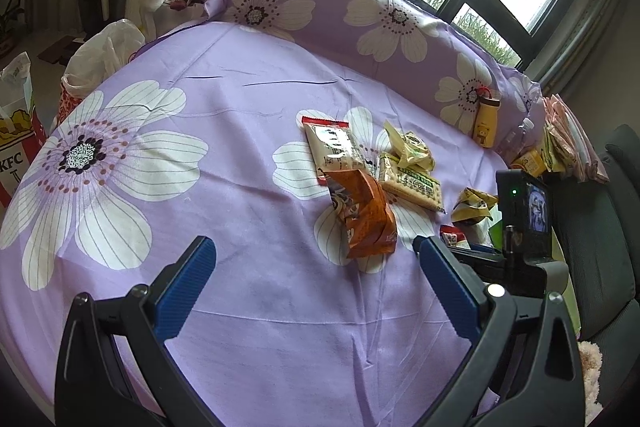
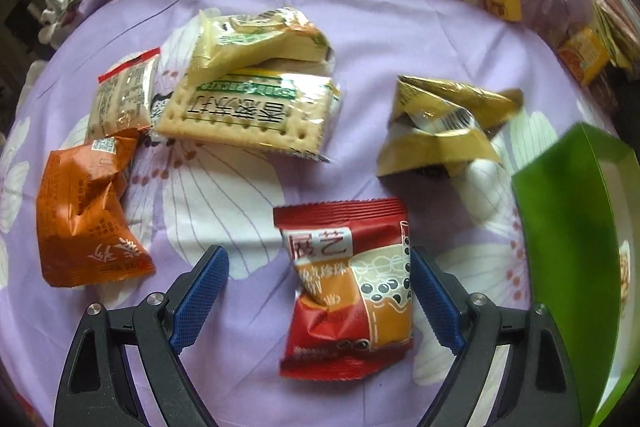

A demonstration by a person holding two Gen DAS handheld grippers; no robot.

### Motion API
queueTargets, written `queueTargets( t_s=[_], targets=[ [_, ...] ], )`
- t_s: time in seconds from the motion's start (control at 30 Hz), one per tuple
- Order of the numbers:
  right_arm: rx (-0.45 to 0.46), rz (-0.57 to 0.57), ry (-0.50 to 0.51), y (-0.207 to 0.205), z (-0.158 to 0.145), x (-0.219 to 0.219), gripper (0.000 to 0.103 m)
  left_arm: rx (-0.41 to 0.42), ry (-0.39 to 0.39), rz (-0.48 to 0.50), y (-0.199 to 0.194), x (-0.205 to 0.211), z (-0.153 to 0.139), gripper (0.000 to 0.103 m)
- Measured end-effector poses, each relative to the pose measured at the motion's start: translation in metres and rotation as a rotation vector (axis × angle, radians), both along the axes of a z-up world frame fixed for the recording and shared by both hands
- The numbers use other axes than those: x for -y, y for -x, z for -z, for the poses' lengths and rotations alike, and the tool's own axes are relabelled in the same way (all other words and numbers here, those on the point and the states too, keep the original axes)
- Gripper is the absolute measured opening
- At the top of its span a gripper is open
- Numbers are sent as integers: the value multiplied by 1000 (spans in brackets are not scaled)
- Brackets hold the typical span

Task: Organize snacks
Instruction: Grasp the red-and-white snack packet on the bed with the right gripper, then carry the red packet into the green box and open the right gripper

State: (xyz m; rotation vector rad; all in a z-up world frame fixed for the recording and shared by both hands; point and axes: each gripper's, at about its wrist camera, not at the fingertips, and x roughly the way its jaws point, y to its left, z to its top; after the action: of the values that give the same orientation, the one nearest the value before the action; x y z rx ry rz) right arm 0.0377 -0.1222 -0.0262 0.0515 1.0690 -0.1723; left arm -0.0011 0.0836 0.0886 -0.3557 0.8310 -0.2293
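Several snack packets lie on a purple flowered cloth (image 1: 224,107). In the right wrist view my right gripper (image 2: 320,259) is open, its blue pads either side of a red and orange packet (image 2: 348,283) on the cloth, not clamping it. Beyond lie an orange packet (image 2: 84,215), a cracker packet (image 2: 248,111), a pale yellow packet (image 2: 256,39), a gold packet (image 2: 440,127) and a red-edged beige packet (image 2: 124,91). A green box (image 2: 568,239) stands at the right. My left gripper (image 1: 314,251) is open and empty, just short of the orange packet (image 1: 364,215).
A yellow bottle (image 1: 486,123) leans on the raised flowered cushion at the back. More packets are stacked at the far right (image 1: 560,143). A KFC bag (image 1: 16,147) and a white plastic bag (image 1: 104,51) stand off the left edge. The right gripper's body (image 1: 524,211) shows beside the left.
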Motion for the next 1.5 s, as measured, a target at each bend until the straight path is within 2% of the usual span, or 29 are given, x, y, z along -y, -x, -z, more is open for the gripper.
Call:
queueTargets(
  t_s=[0.17,0.23,0.27,0.3,0.47,0.77,0.97,1.07,1.2,1.33,1.43,1.5],
  targets=[
    [43,-17,-14,4,4,3,88,-9,4,-8,-2,-2,2,102],
    [63,-36,-13,9,2,1,75,-14,9,-14,-3,-2,3,102],
    [73,-44,-7,11,0,-2,60,-17,10,-20,-3,-2,4,102],
    [71,-56,-5,11,-3,-5,50,-20,12,-25,-4,-2,4,102],
    [81,-105,13,13,-7,-18,47,-26,17,-24,-4,-3,5,102],
    [79,-133,-98,45,-19,-13,46,-31,23,-21,-3,-2,6,102],
    [16,-197,-180,73,-4,-24,47,-18,18,-45,-2,-4,5,102],
    [35,-198,-173,85,-6,-28,47,-21,29,-58,-2,-9,5,101],
    [22,-225,-239,95,-6,-33,47,-20,42,-55,-1,-11,3,101],
    [-17,-237,-213,99,-1,-41,48,-26,35,-49,-1,-8,5,101],
    [-28,-240,-226,102,-6,-41,54,-27,26,-35,-1,-6,6,101],
    [5,-240,-262,107,-15,-36,70,-32,12,-44,-1,-5,9,100]
  ],
)
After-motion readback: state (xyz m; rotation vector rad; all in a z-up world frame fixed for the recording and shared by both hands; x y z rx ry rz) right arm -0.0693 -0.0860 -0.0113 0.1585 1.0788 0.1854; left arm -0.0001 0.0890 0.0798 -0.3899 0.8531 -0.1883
